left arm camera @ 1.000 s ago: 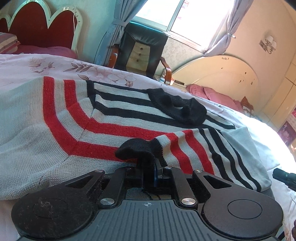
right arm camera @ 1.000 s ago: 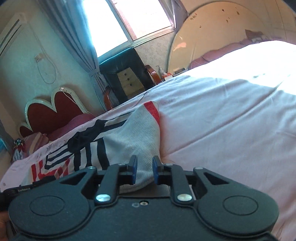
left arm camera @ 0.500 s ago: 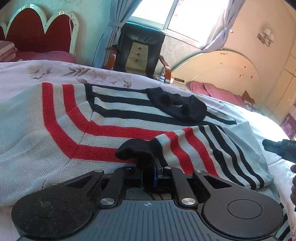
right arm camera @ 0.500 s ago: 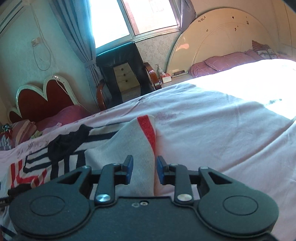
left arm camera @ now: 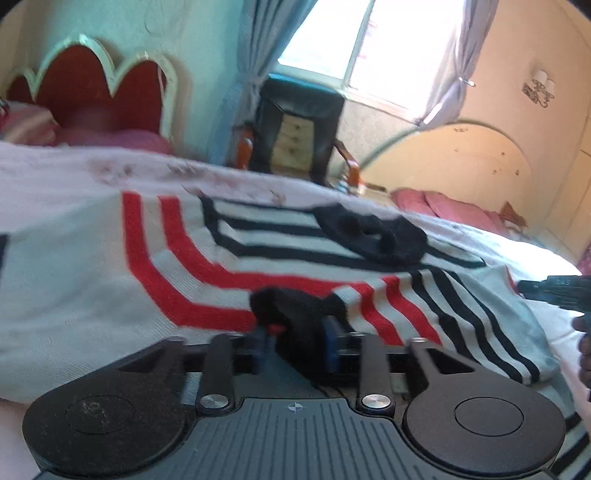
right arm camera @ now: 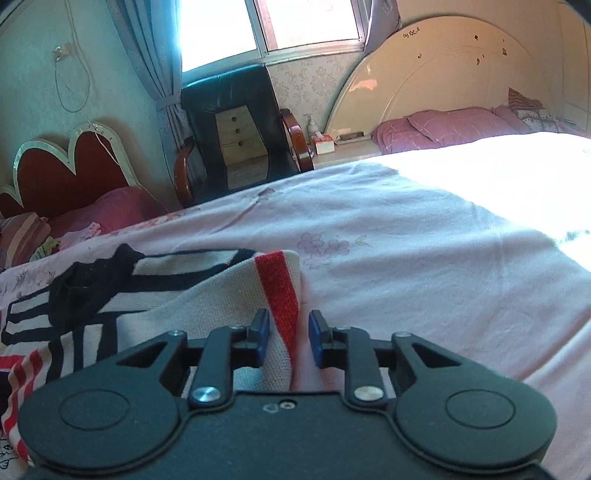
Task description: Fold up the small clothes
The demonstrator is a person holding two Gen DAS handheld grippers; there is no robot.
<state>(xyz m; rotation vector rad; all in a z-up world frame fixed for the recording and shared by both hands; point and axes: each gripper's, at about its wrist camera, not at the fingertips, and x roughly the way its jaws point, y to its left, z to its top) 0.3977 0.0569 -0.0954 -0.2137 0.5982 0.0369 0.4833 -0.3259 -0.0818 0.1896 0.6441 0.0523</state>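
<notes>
The grey knitted sweater with red and black stripes (left arm camera: 155, 280) lies on the pink floral bedsheet (right arm camera: 406, 258). Left gripper (left arm camera: 295, 339) — jaws opening, black cuff (left arm camera: 295, 310) between them. Right gripper (right arm camera: 285, 338) — narrowly parted around the red-striped hem (right arm camera: 282, 295), pads not pressing.

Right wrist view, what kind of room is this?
Most likely a home bedroom: a bed under a pink floral sheet, pillows against a curved headboard, and a curtained window.

Window (right arm camera: 266, 26) sunlight glares on the bed (right arm camera: 480, 173); left view blurred, fisheye-curved edges
</notes>
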